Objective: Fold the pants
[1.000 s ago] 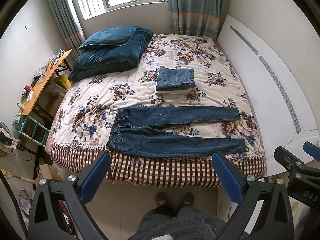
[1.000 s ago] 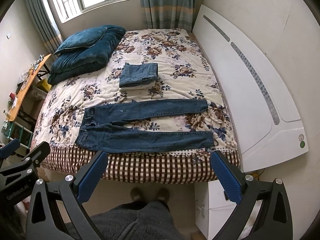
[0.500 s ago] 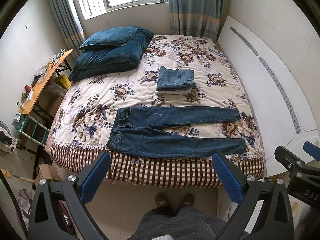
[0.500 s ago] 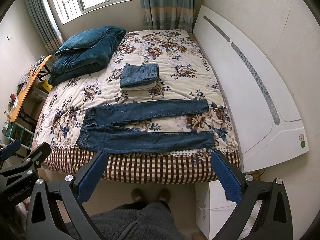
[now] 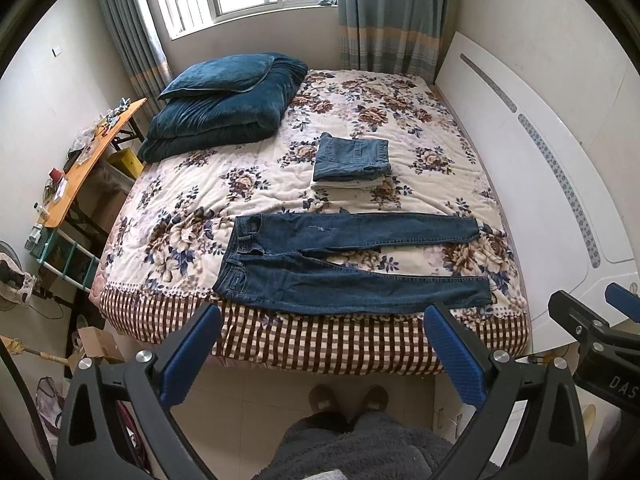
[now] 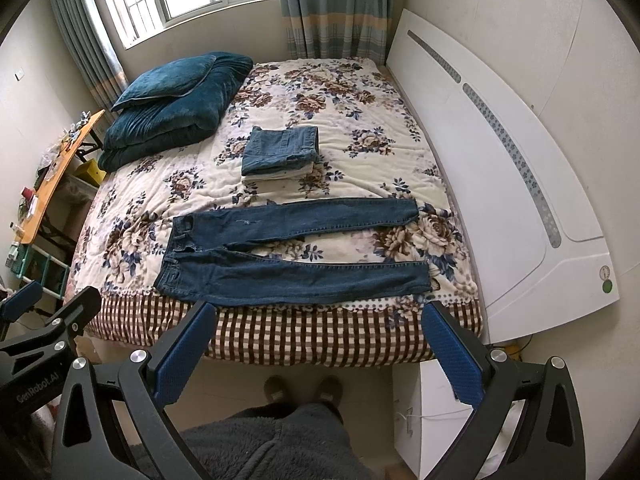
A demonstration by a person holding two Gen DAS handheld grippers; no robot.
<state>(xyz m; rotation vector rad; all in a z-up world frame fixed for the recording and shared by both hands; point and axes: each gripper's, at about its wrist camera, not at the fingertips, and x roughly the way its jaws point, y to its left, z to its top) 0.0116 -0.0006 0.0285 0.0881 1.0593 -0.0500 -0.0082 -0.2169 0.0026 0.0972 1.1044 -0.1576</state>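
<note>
jeans flat at the bed's near edge, long axis crosswise, waist left | we hold left gripper and right gripper spread wide, empty, above the floor short of the bed | left nearer waist, right nearer cuffs

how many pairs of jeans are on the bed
2 for sure: unfolded jeans spread flat along the near bed edge, folded jeans mid-bed atop pale folded fabric, possibly another garment.
</note>
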